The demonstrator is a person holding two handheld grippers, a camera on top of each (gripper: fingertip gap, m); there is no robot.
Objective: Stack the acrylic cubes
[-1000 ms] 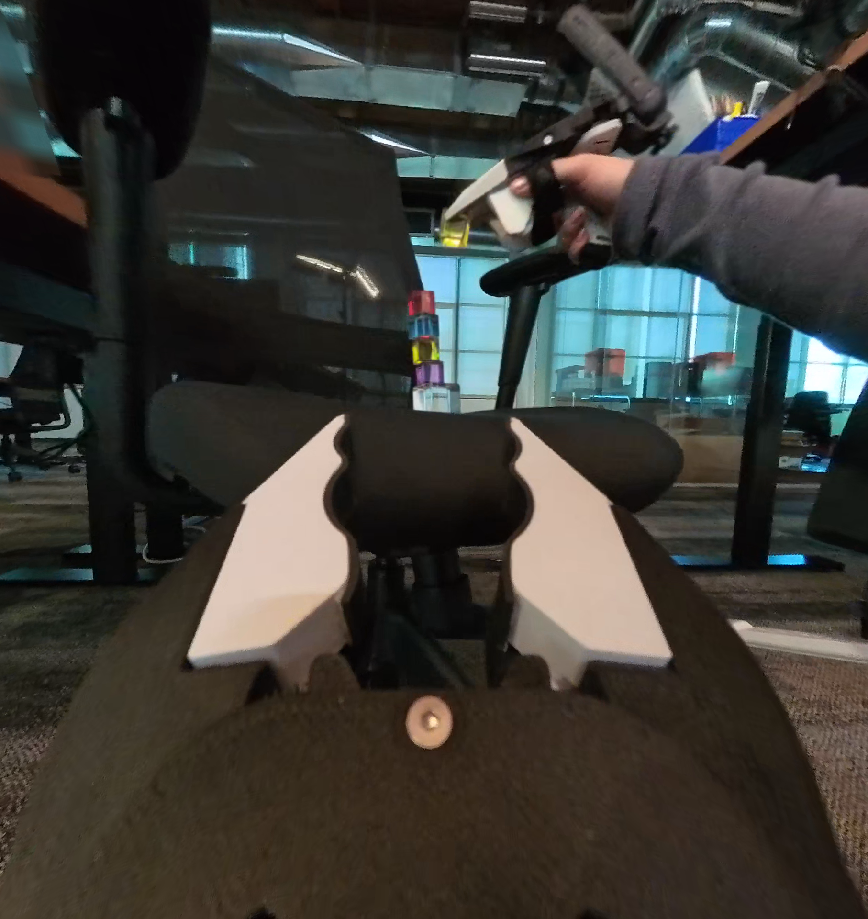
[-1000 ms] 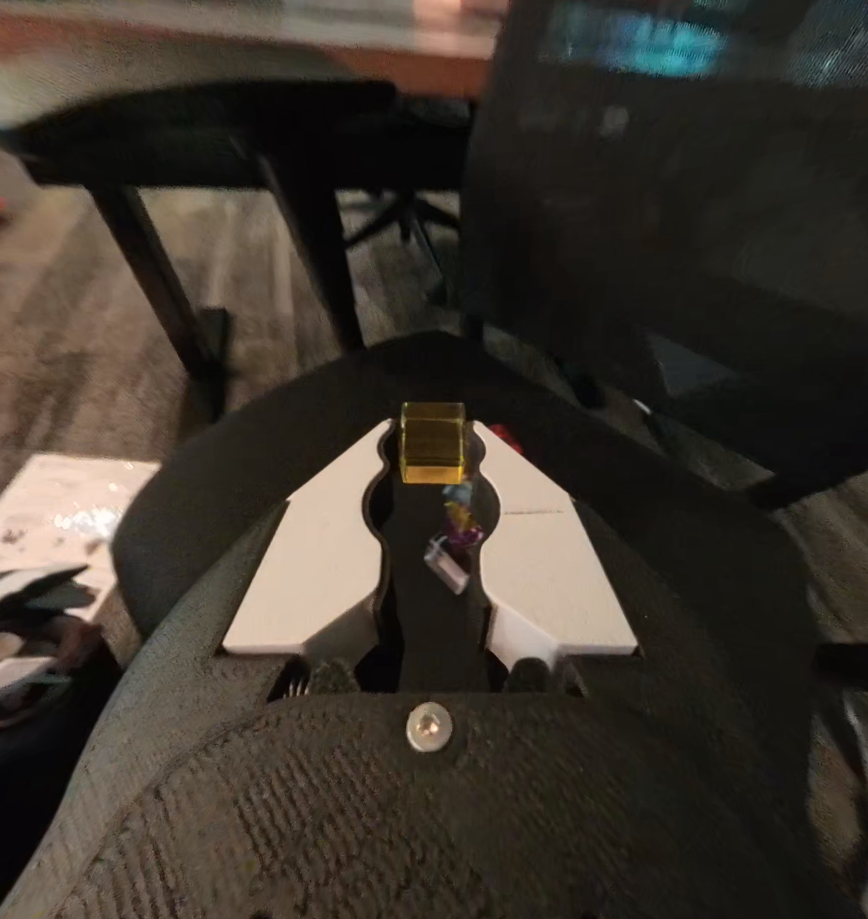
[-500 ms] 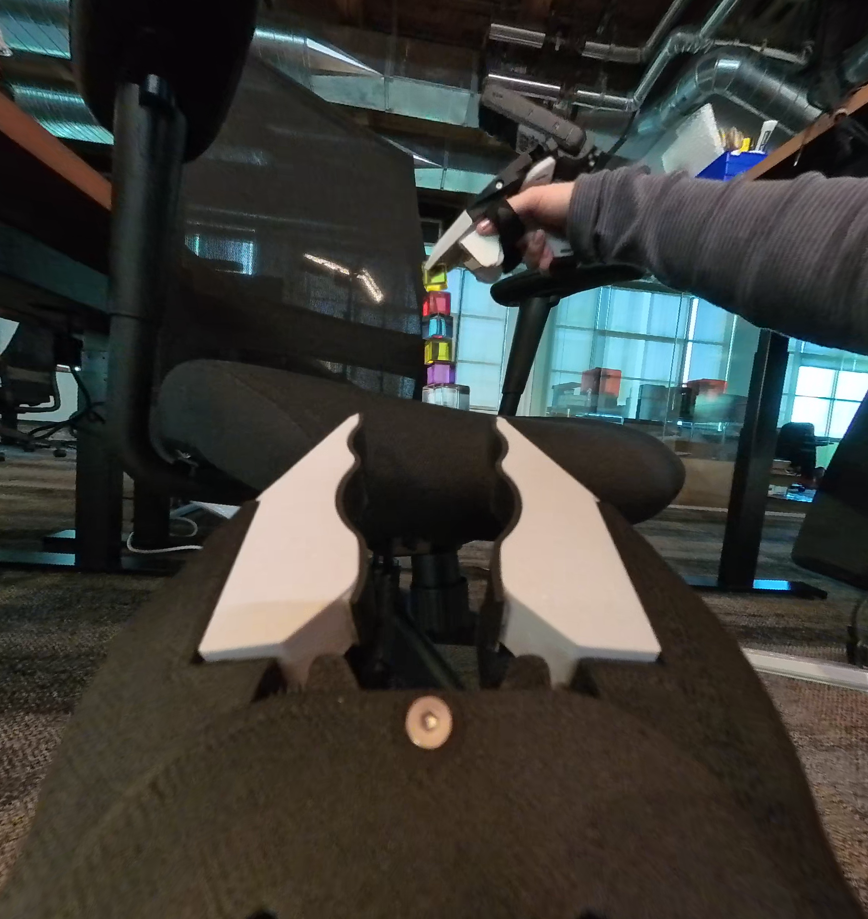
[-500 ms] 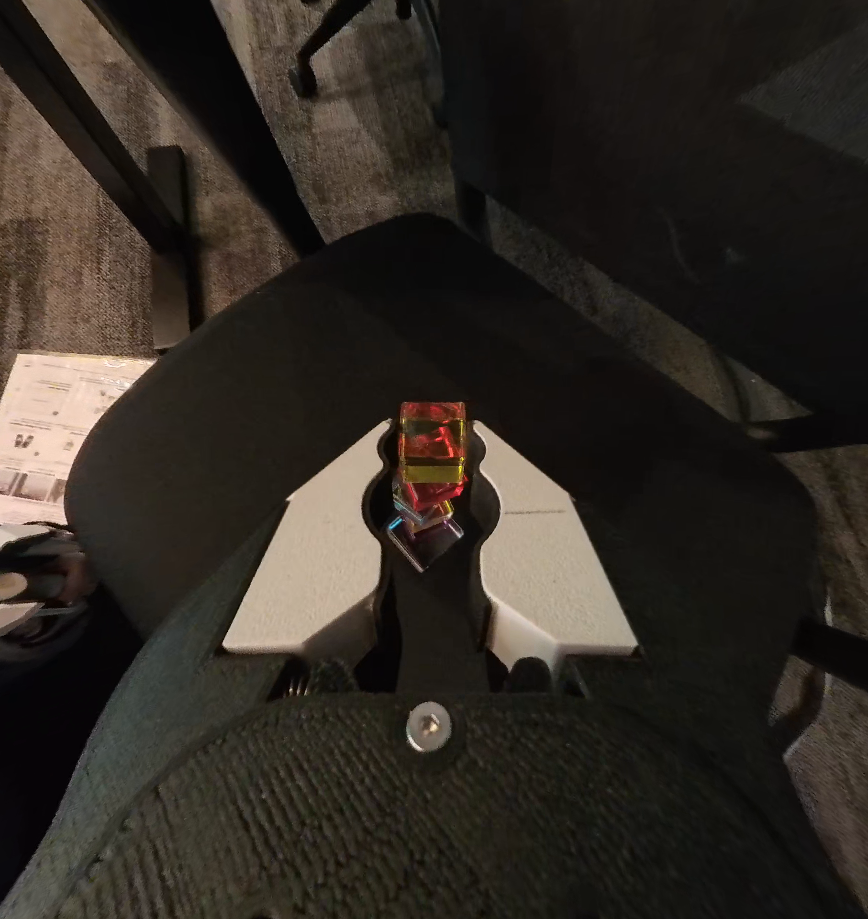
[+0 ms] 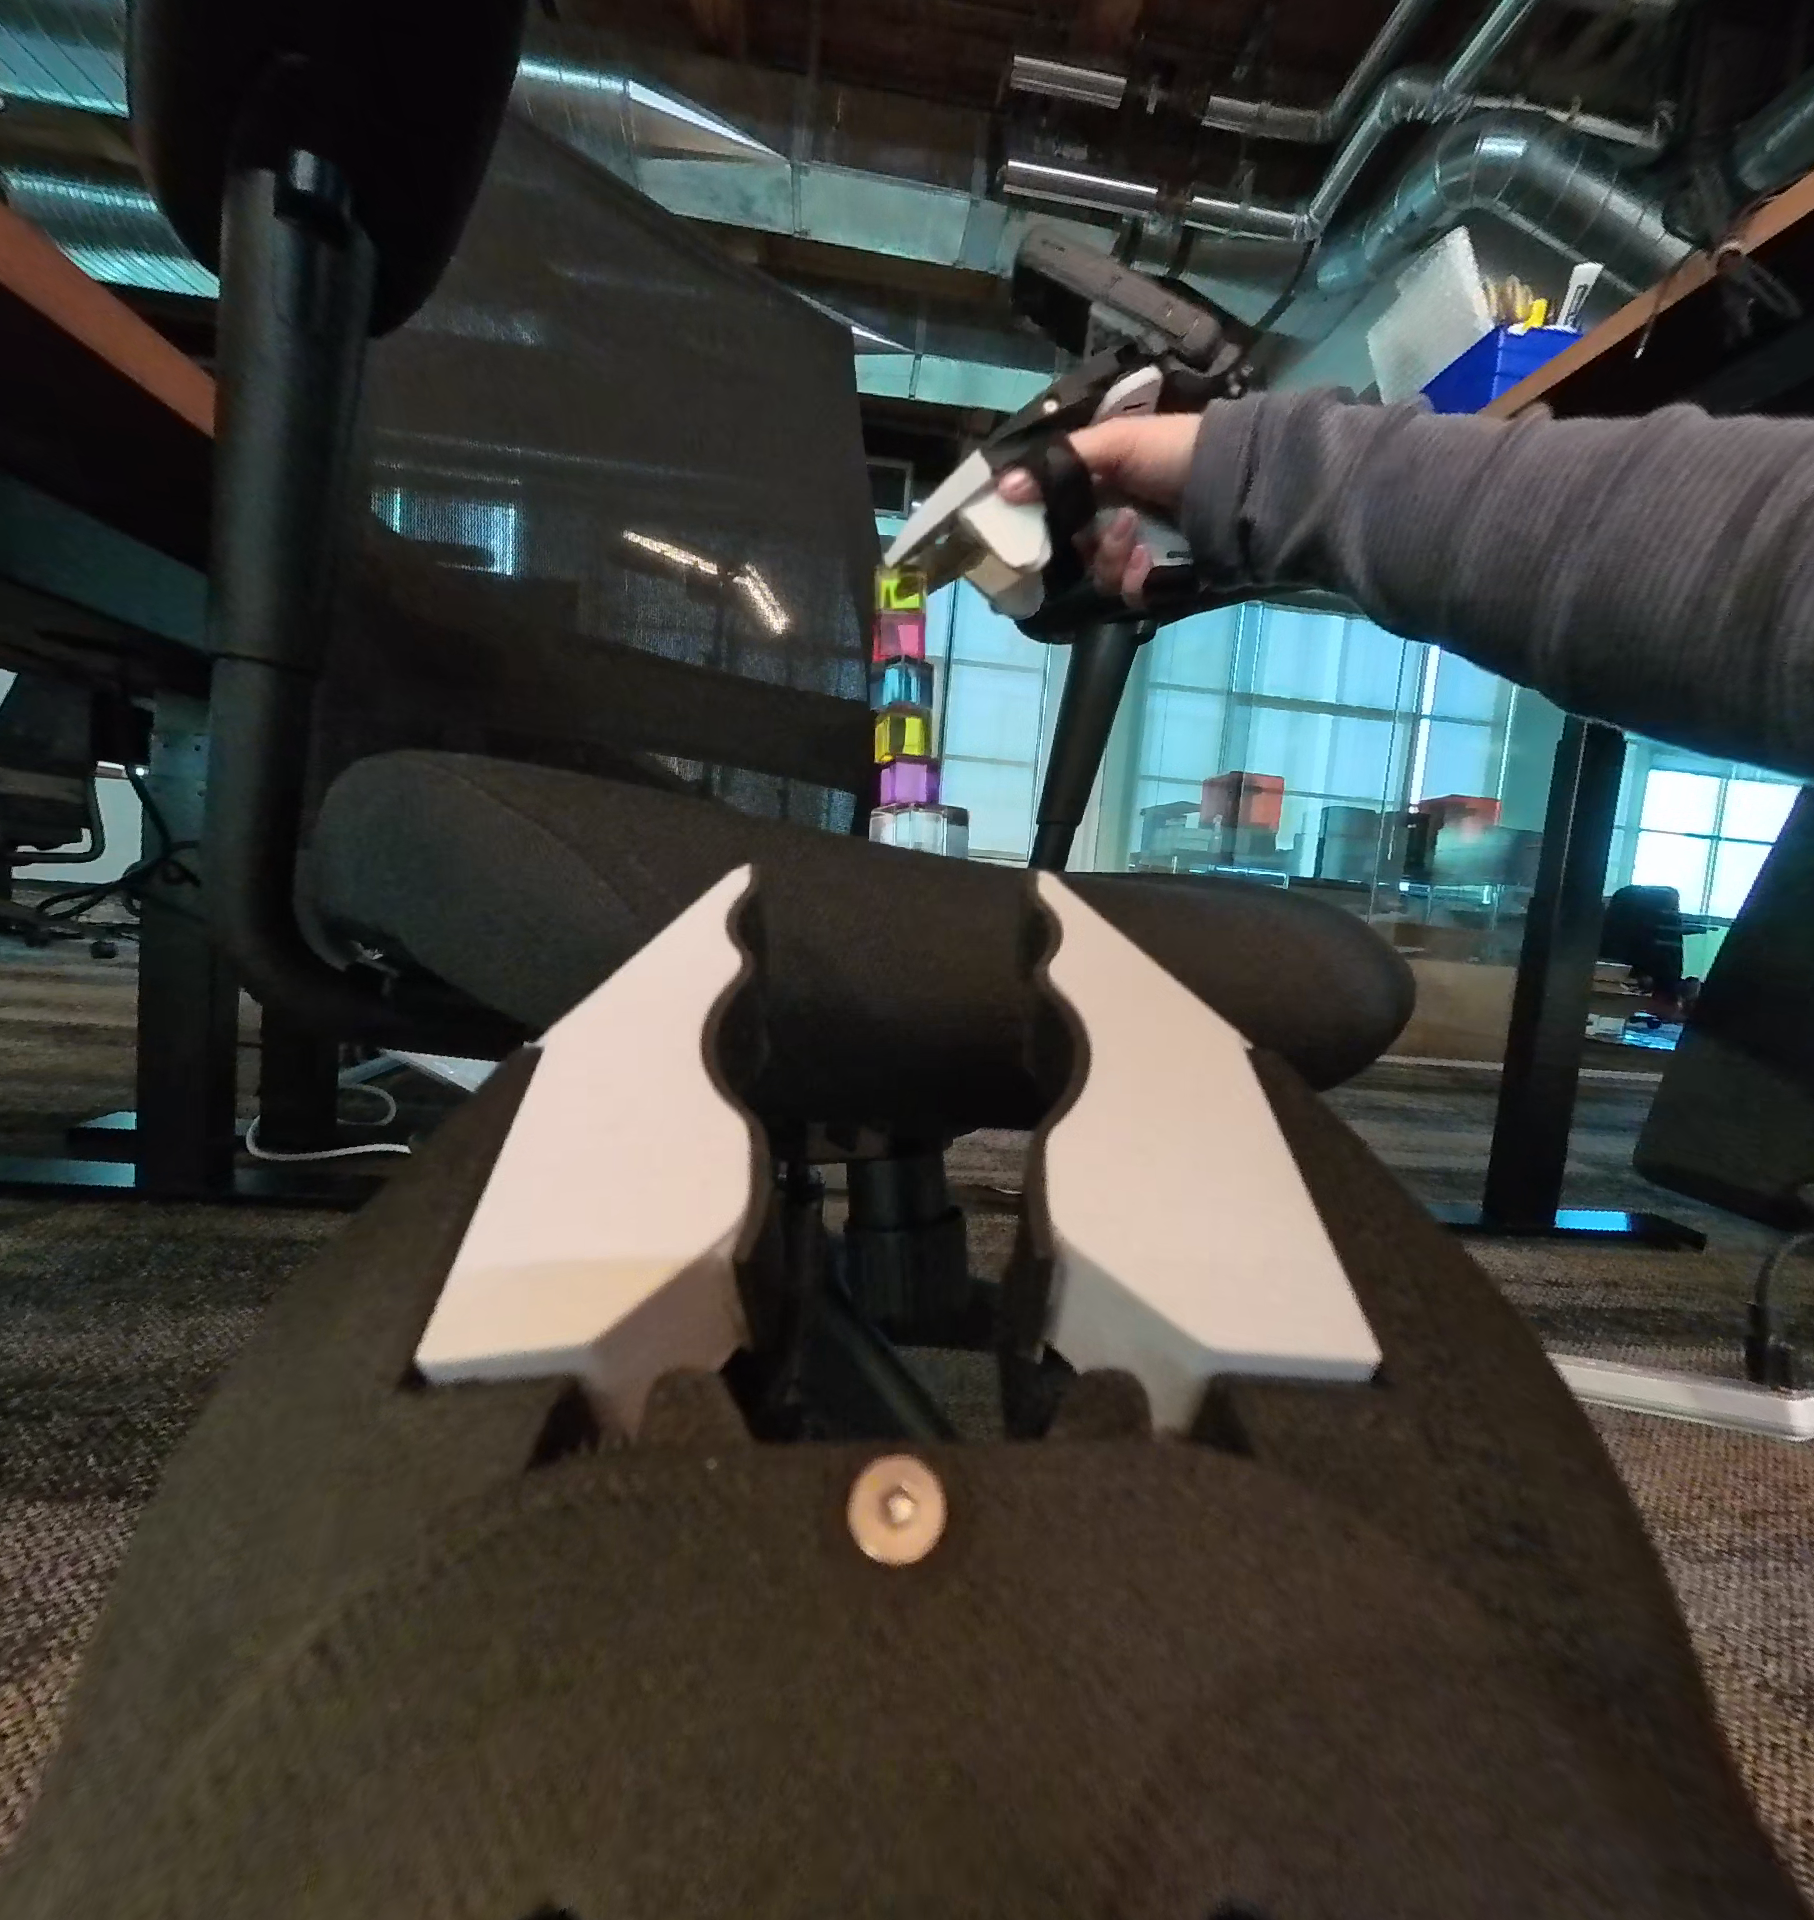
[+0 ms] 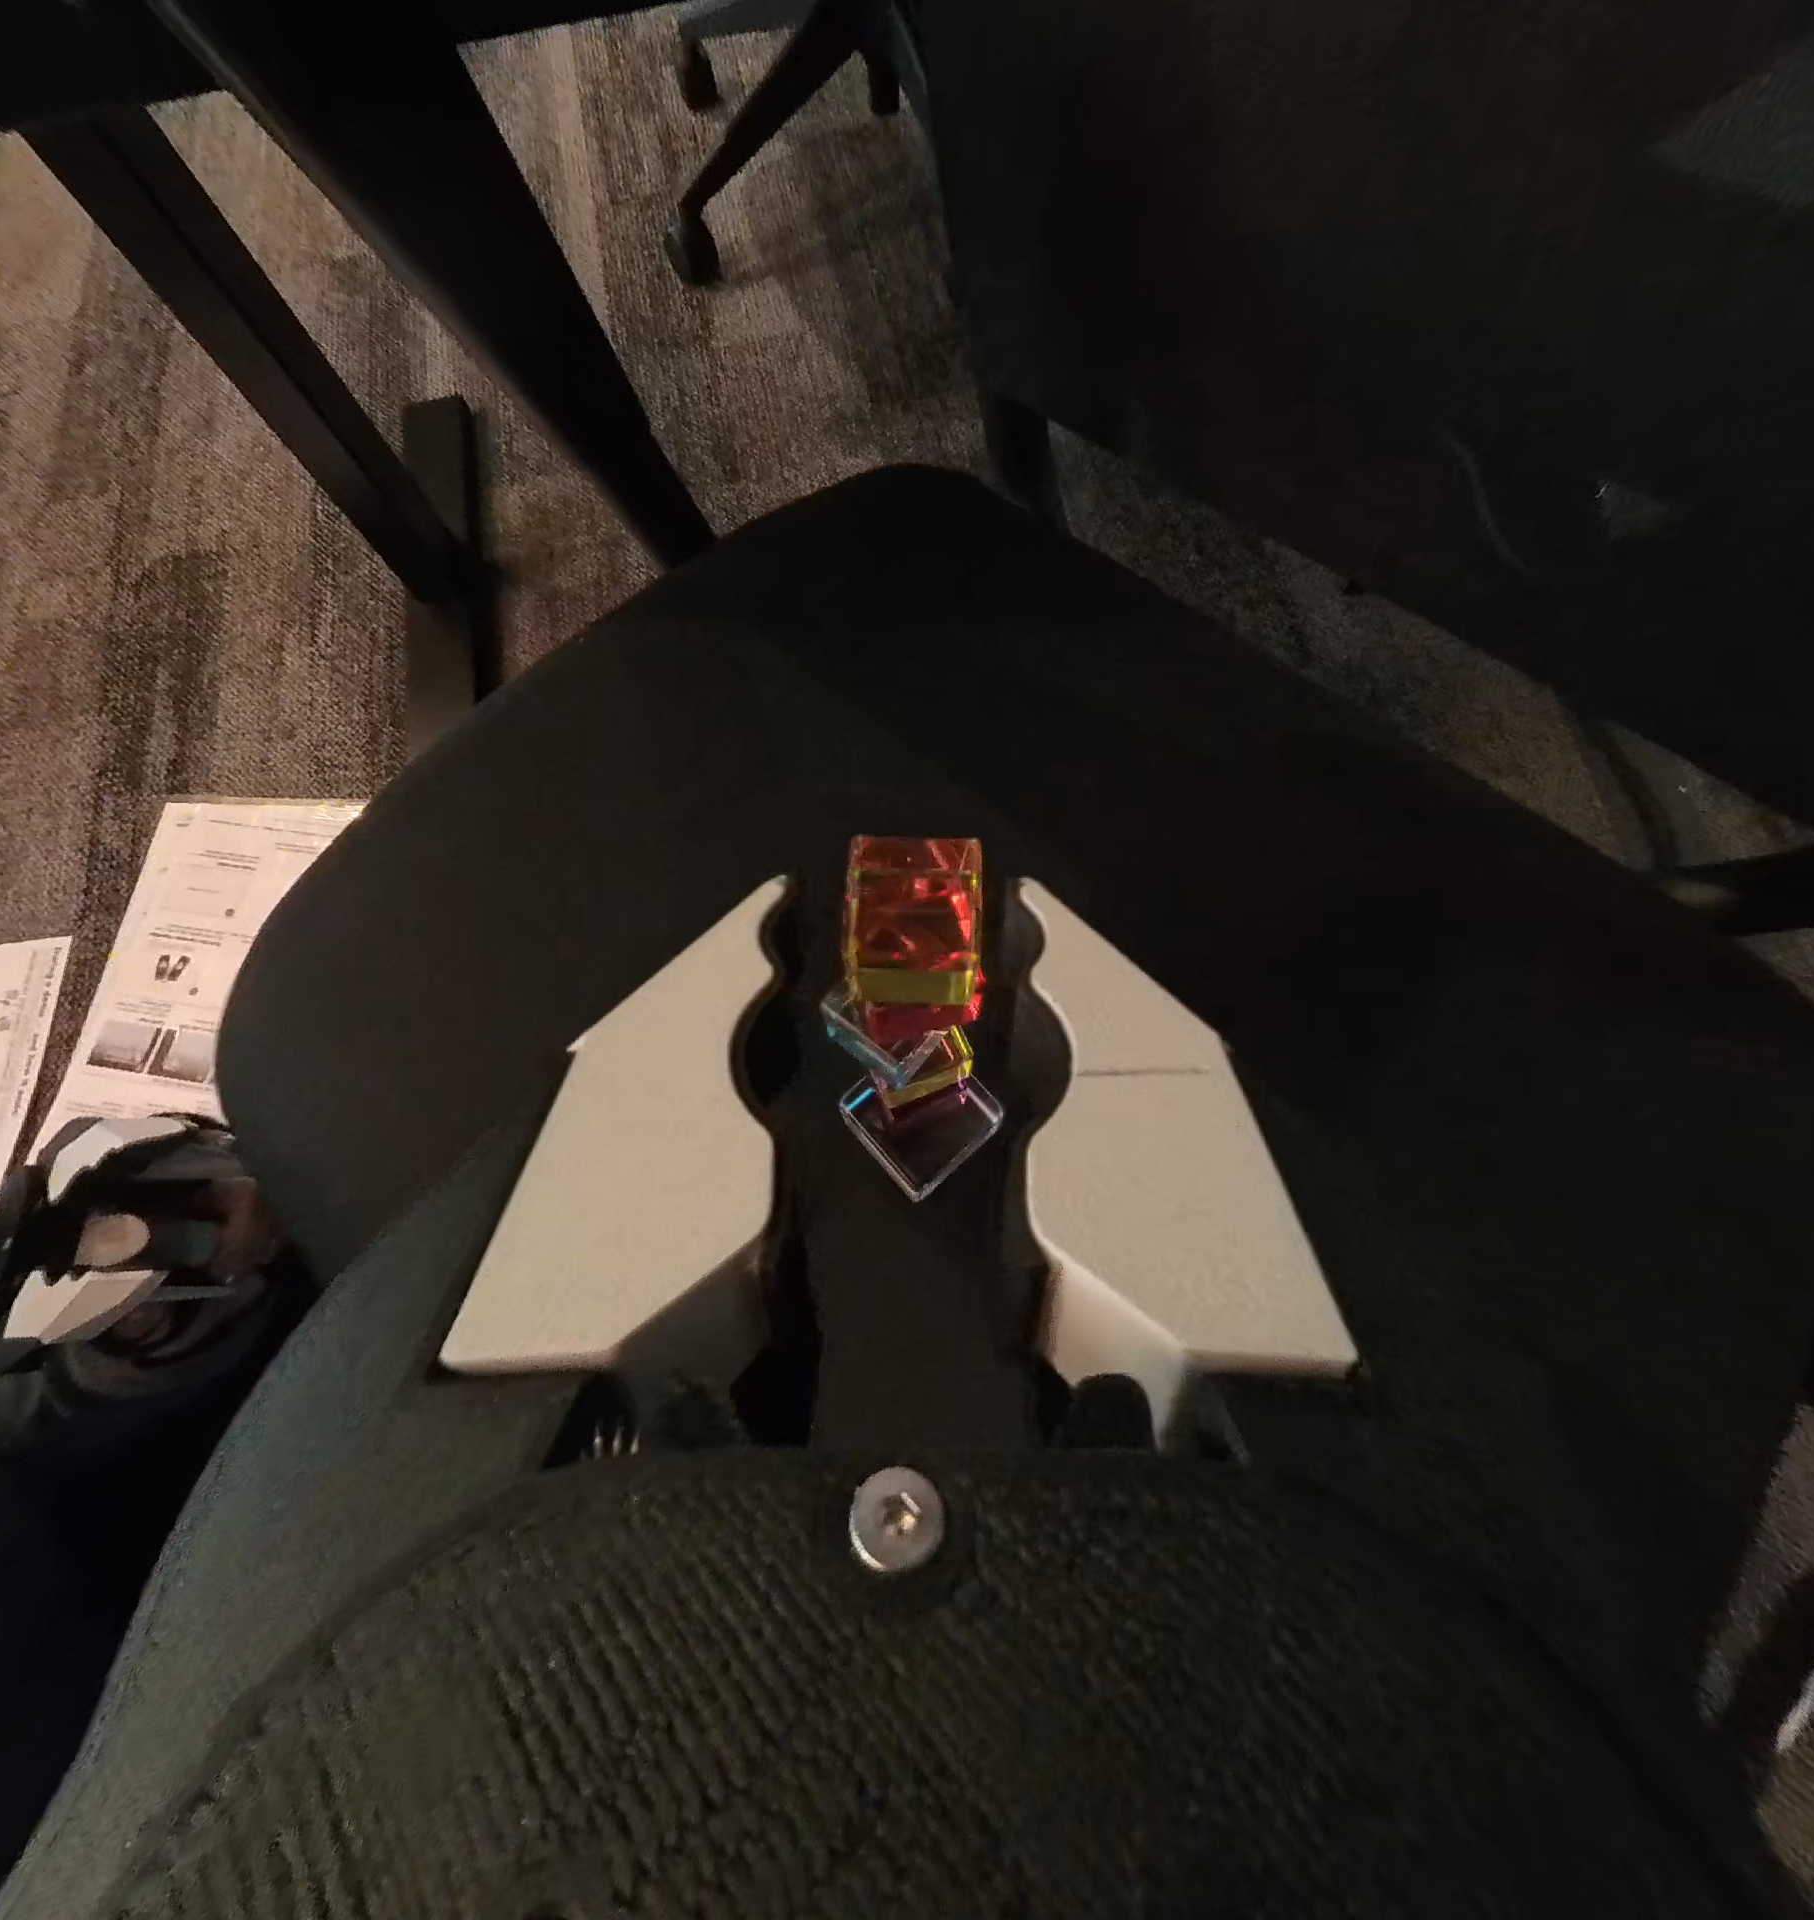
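A stack of several see-through coloured cubes (image 5: 903, 717) stands on a black office chair seat (image 5: 570, 862). The top cube is yellow (image 5: 899, 590). In the right wrist view I look down on the stack (image 6: 918, 1101), and the top cube (image 6: 915, 920) glows red-yellow. My right gripper (image 6: 903, 904) is open. Its white fingers (image 6: 674, 1039) flank the top cube with a dark gap on each side. It also shows in the left wrist view (image 5: 929, 551), held by a hand just above the stack. My left gripper (image 5: 892, 914) is open and empty, low near the floor in front of the seat.
The chair's mesh back (image 5: 622, 520) rises behind the stack and an armrest post (image 5: 1090, 707) stands right of it. Black desk legs (image 5: 1537, 987) stand on grey carpet. Printed sheets (image 6: 217, 935) lie on the floor by the seat. A white power strip (image 5: 1692, 1397) lies at the right. Spacing between my two grippers at the tips: around 35 cm.
My right gripper came down with the yellow cube onto the stack, then its jaws widened and let go of it. My left gripper's jaws narrowed a little and it stayed low.
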